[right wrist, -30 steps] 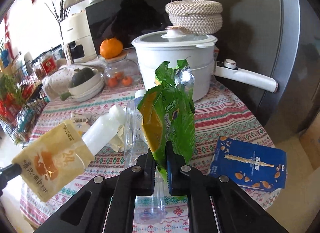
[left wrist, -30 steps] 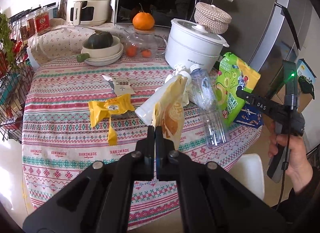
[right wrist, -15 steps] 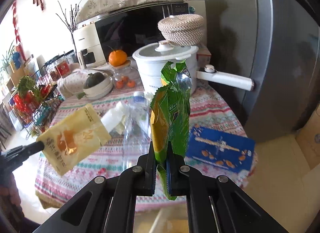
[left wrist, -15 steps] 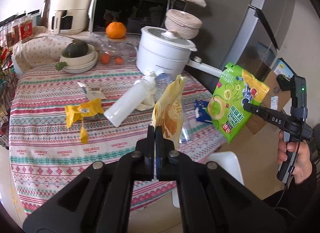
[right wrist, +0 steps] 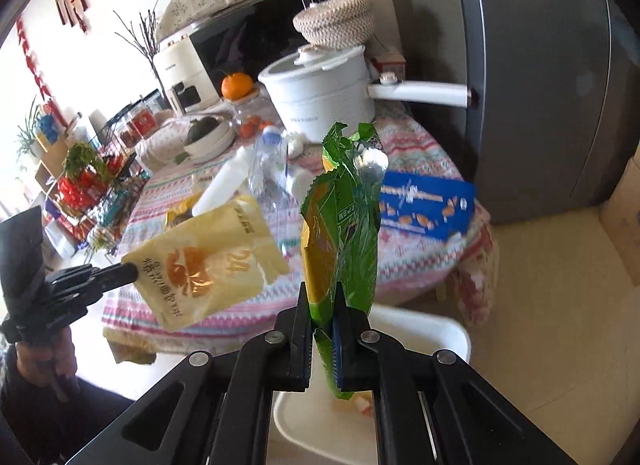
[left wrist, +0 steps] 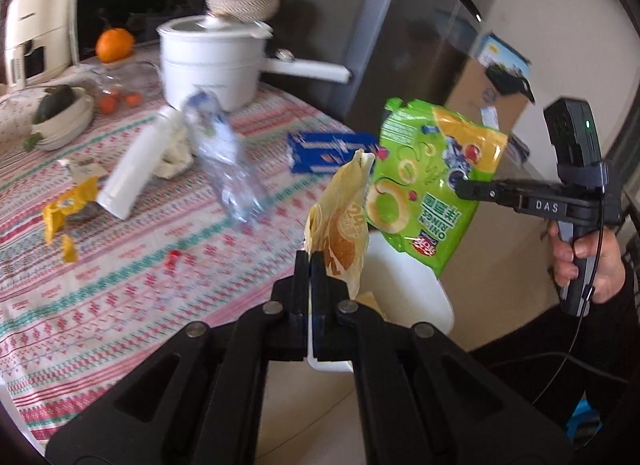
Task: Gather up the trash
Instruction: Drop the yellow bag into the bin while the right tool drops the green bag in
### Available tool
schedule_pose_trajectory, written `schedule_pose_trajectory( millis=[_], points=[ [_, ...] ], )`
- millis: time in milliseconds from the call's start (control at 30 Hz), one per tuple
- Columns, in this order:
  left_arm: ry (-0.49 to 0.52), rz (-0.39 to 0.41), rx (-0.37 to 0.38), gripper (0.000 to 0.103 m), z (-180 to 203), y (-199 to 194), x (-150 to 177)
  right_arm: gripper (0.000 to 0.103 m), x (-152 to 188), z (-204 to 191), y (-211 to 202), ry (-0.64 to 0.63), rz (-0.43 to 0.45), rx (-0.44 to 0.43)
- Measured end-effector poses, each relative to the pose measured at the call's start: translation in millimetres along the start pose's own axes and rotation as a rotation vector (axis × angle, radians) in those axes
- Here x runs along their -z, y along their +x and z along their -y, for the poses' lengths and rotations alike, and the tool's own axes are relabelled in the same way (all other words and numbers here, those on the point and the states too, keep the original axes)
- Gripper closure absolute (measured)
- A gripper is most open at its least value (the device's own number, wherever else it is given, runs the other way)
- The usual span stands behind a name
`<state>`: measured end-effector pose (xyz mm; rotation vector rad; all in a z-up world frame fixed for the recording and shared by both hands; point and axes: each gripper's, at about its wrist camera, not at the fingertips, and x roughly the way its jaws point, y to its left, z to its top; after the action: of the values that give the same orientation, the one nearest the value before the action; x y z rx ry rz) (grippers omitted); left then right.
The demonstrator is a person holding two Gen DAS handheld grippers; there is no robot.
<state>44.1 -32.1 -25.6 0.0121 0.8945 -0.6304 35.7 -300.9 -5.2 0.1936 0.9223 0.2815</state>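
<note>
My left gripper [left wrist: 311,261] is shut on a yellow snack pouch [left wrist: 340,225] and holds it off the table's edge, above a white bin [left wrist: 404,297]. The pouch also shows in the right wrist view [right wrist: 208,261]. My right gripper [right wrist: 323,305] is shut on a green onion-ring bag [right wrist: 344,225] above the same bin [right wrist: 424,329]. That bag also shows in the left wrist view [left wrist: 428,181], right of the pouch. On the table lie a clear plastic bottle [left wrist: 224,161], a white bottle [left wrist: 132,177], a blue packet [left wrist: 324,153] and a yellow wrapper [left wrist: 68,209].
A white pot [left wrist: 216,61] with a long handle, a bowl stack [left wrist: 60,117], an orange [left wrist: 114,43] and an air fryer [left wrist: 28,45] stand at the table's back. A grey fridge [right wrist: 540,85] and a cardboard box [left wrist: 480,89] stand to the right.
Both grippers moved right and back off the table with their bags, which now hang over the white bin beside the table.
</note>
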Motion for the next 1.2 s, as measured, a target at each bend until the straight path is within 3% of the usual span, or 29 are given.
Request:
schedule_pose_trajectory(
  millis=[367, 700, 833, 967, 1100, 1200],
  points=[
    [0.144, -0.210, 0.011, 0.102, 62.5, 72.5, 29.7, 0.095, 51.9, 44.6, 12.9, 0.041, -0.132, 0.053],
    [0.198, -0.287, -0.038, 0.100, 86.0, 120.0, 34.0, 0.094, 70.5, 73.7, 26.6, 0.096, -0.213, 0.080],
    [0.205, -0.292, -0.050, 0.078, 86.4, 125.7, 33.5, 0.094, 73.8, 78.6, 29.4, 0.106, -0.227, 0.086],
    [0.190, -0.280, -0.064, 0.073, 78.7, 123.2, 27.5, 0.094, 75.4, 80.8, 28.8, 0.115, -0.231, 0.081],
    [0.158, -0.259, -0.080, 0.058, 67.2, 117.7, 21.3, 0.094, 75.5, 77.4, 31.5, 0.110, -0.242, 0.075],
    [0.139, -0.247, -0.089, 0.055, 60.5, 112.3, 17.9, 0.091, 75.1, 74.0, 35.4, 0.109, -0.255, 0.056]
  ],
)
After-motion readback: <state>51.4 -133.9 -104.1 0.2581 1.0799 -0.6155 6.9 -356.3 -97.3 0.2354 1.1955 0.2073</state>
